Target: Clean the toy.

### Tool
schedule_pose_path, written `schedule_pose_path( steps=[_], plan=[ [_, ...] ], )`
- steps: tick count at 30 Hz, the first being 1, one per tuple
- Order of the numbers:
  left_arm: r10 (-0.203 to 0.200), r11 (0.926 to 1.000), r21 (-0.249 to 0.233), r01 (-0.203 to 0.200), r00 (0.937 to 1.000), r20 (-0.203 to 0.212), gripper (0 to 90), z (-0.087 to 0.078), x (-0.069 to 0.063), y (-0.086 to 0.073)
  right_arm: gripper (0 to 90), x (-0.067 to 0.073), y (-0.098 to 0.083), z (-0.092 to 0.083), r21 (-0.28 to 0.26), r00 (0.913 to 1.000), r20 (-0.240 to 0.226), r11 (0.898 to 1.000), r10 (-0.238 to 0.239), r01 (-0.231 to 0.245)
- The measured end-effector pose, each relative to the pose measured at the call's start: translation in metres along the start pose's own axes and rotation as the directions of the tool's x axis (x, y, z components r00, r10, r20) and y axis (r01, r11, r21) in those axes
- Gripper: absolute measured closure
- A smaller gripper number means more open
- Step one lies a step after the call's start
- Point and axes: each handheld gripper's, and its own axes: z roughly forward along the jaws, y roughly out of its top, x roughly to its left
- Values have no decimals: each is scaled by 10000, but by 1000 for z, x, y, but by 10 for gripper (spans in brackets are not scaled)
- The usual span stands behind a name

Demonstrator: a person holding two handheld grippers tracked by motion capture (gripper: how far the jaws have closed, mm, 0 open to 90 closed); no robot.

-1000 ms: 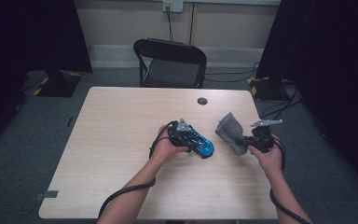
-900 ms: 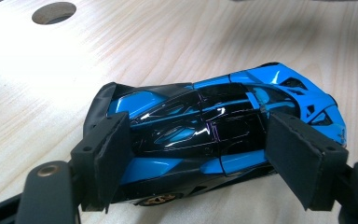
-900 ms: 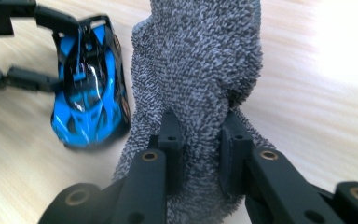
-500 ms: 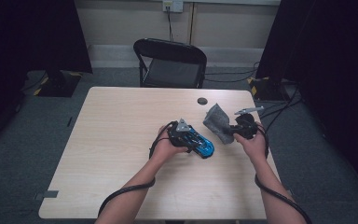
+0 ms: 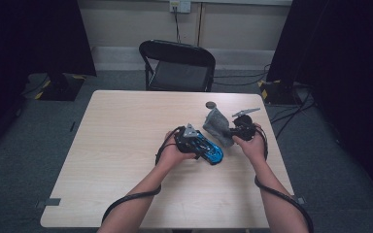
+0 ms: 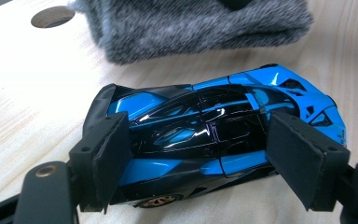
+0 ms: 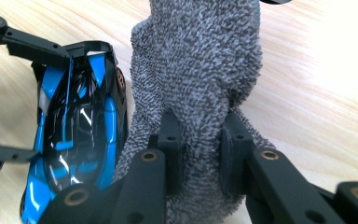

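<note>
- The blue toy car (image 6: 214, 140) looks like a hard, glossy little shell, so I'd guess it's light and stiff but pretty slippery on that shiny paint. It's best taken across the flanks around the cabin, not by the pointy nose or tail bits, which look like they could snap.
- The left gripper (image 6: 205, 158) has its jaws spread wide with one foam pad on each side of the car's body. From the left gripper view the pads look to be pressing the sides, so I'd call it held. The car sits low on the table (image 5: 116, 145), roughly middle-right.
- The grey fuzzy cloth (image 7: 200, 79) is the opposite: soft, floppy and feather-light. It bunches wherever you pinch it and won't slip much.
- The right gripper (image 7: 198, 154) is squeezed nearly shut on a fold of that cloth, and the rest stands up past the jaws.
- In the right gripper view the cloth is just beside the car's side, touching or very nearly; I can't tell which. In the high view the cloth sits between the car and the right hand (image 5: 253, 145).
- My guess is it's for wiping the car, so go gentle on the paintwork.
</note>
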Motion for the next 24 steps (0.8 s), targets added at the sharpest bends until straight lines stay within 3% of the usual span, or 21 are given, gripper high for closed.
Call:
schedule_pose_path(
  steps=[12, 24],
  plan=[
    [-35, 9999, -124, 35, 10000, 38, 209, 1, -1, -1, 734, 13, 15, 28, 257, 9996, -105, 9993, -280, 283],
    [-38, 9998, -170, 38, 10000, 23, 208, 1, -1, -2, 727, 15, 9, 40, 788, 9979, -204, 9949, -621, 635]
  ],
)
